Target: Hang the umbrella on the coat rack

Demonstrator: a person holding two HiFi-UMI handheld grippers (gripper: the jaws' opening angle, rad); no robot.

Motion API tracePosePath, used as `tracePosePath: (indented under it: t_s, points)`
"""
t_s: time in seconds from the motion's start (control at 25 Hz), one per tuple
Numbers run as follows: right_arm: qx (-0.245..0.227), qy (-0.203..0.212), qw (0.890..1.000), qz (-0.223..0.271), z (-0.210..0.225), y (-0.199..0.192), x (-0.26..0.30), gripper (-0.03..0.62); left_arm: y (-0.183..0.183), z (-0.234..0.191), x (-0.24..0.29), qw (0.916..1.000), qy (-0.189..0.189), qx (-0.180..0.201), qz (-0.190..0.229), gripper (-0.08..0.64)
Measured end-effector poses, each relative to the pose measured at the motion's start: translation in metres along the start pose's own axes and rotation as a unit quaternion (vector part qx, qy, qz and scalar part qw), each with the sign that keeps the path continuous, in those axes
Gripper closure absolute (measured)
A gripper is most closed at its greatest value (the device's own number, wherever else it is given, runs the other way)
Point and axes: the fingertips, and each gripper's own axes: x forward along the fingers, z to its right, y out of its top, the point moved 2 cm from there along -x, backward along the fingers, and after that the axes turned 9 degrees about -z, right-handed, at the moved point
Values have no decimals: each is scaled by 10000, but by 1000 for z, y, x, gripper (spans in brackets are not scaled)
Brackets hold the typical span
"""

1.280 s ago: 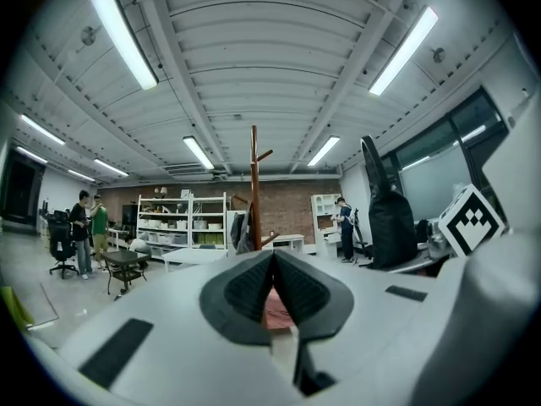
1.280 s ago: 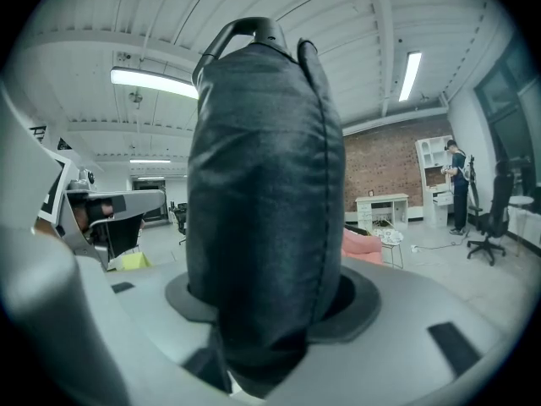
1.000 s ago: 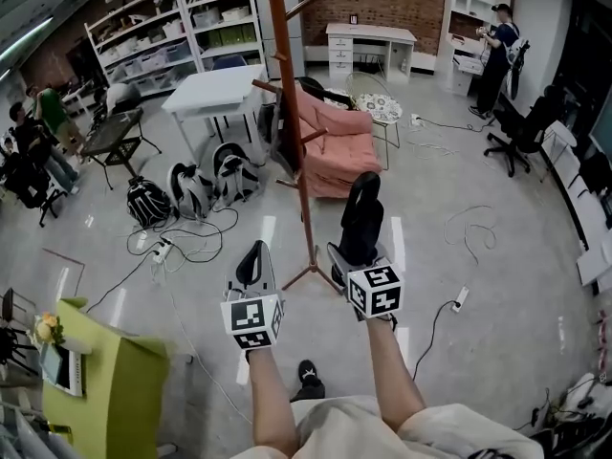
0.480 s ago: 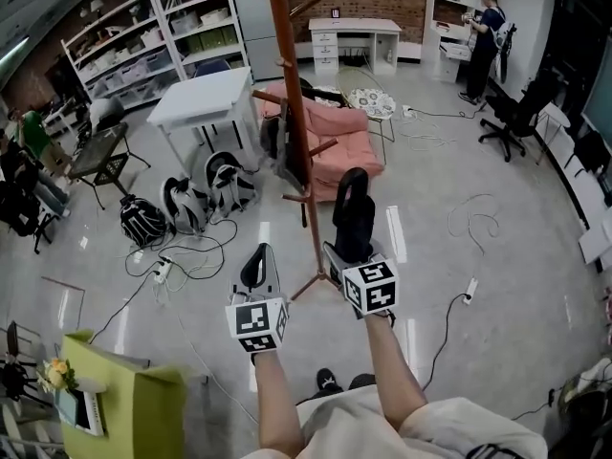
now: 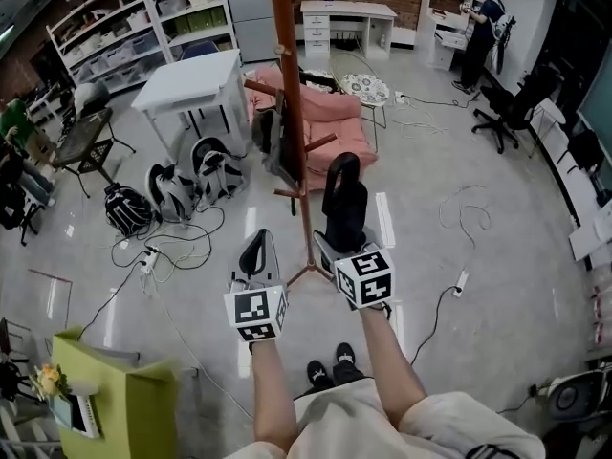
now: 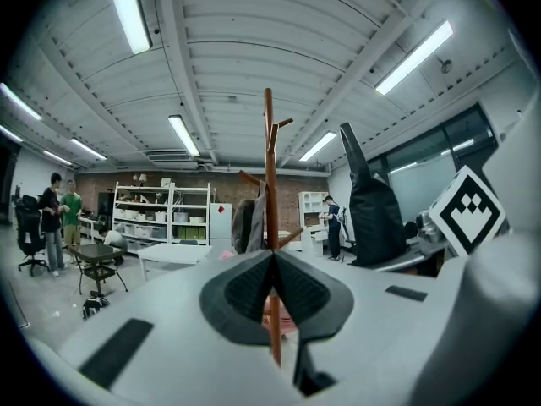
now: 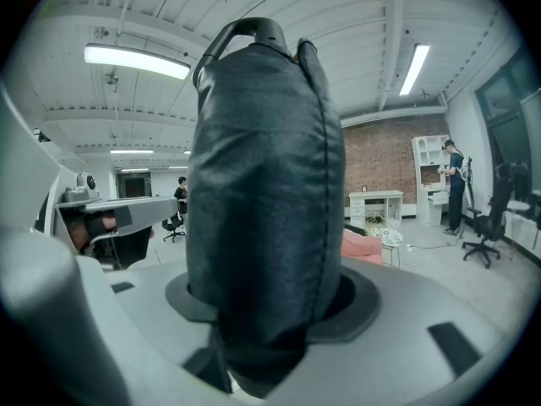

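At the right gripper [image 5: 337,249], umbrella [image 5: 344,207] upright, loop handle [image 7: 254,25] topmost.

The right claw [image 7: 269,307] is clamped on the lower end of the black fabric-sleeved folded umbrella [image 7: 266,184]. The umbrella stands upright, with its black loop handle [image 7: 245,32] uppermost. Behind, at right, are a red brick wall [image 7: 380,155], a pink sofa [image 7: 365,248] and a standing person [image 7: 454,184].
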Motion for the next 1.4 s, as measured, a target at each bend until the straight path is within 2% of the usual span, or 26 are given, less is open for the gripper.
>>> tracePosePath:
  t_s: [0.16, 0.32, 0.68, 1.08, 1.4]
  points:
    - [58, 78, 9999, 50, 7, 17, 3, 347, 14, 4, 12, 9998, -94, -154, 131, 552]
    - [-6, 34, 10000, 92, 14, 30, 7, 347, 22, 9, 26, 9999, -137, -14, 67, 552]
    - [-46, 67, 9997, 228, 25, 58, 20, 347, 49, 2, 42, 9996, 24, 106, 274, 552]
    - [-598, 90, 9977, 306, 23, 112, 32, 345, 72, -3, 49, 9987, 60, 291, 403, 552]
    - [-751, 73, 9966, 337, 18, 145, 42, 345, 106, -5, 64, 9973, 21, 455, 576, 552]
